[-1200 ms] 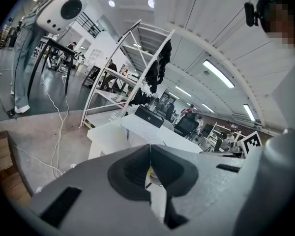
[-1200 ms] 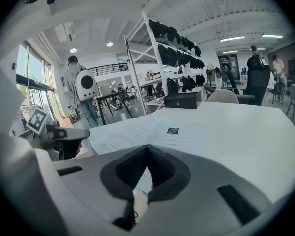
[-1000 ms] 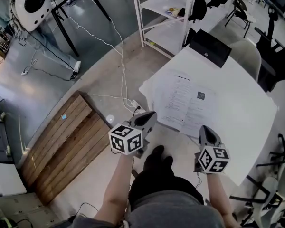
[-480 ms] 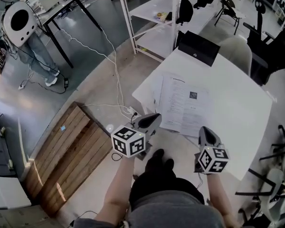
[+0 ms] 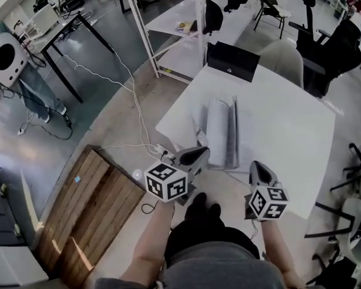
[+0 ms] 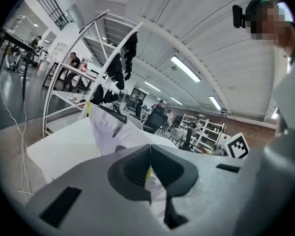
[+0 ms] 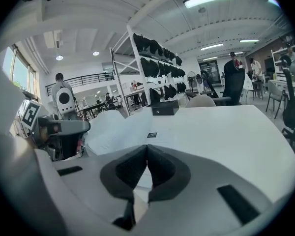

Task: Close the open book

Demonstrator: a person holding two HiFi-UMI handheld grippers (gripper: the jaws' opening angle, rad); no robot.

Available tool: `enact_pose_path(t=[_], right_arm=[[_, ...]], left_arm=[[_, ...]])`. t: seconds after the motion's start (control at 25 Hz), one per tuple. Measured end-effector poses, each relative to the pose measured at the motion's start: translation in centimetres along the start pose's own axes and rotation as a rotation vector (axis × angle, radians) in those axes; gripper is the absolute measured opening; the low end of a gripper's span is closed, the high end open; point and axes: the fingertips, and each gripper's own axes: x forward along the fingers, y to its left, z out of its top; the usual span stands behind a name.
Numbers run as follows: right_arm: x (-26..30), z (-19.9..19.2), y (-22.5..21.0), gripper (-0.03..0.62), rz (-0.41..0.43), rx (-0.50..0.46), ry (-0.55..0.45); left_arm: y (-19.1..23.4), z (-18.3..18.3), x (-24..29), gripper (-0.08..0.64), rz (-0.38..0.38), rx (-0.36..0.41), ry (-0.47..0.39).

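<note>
The open book [image 5: 219,131] lies on the white table [image 5: 289,125], near its front edge. Its left half is lifted and stands curled up over the spine, while the right half lies flat. My left gripper [image 5: 200,155] is at the book's near left corner, shut on the raised left leaf. In the left gripper view the jaws [image 6: 147,154] meet on a thin yellowish edge, and the white page [image 6: 110,129] rises beyond them. My right gripper [image 5: 257,167] hovers by the table's front edge, right of the book. Its jaws [image 7: 147,151] are shut, and I see nothing between them.
A black flat case [image 5: 231,61] sits at the table's far edge, with a pale chair [image 5: 283,56] behind it. White shelving [image 5: 168,23] stands beyond. A wooden pallet [image 5: 78,209] and cables [image 5: 132,95] lie on the floor to the left.
The book's left half, flat a second ago, now stands raised and curled toward the spine. My left gripper has moved up and right with it. The right gripper has barely shifted.
</note>
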Motion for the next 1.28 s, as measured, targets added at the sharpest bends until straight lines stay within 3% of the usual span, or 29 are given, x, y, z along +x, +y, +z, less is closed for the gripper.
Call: enact_pose_path(t=[0.64, 0.92, 1.08, 1.28], right_arm=[[-3.5, -1.5, -3.5, 0.005, -0.153, 0.073, -0.02], [-4.5, -2.1, -5.0, 0.003, -0.214, 0.114, -0.024], [-4.8, -2.2, -5.5, 0.005, -0.241, 0.126, -0.026], [-5.4, -2.4, -6.1, 0.005, -0.28, 0.149, -0.035]], left_arm=[[-4.6, -2.2, 5.8, 0.008, -0.206, 0.017, 0.113], [-7.2, -4.1, 8.1, 0.008, -0.312, 0.051, 0.202], [-8.0, -5.6, 9.3, 0.008, -0.345, 0.057, 0.256], [-8.5, -8.6, 10.6, 0.008, -0.361, 0.122, 0.359]])
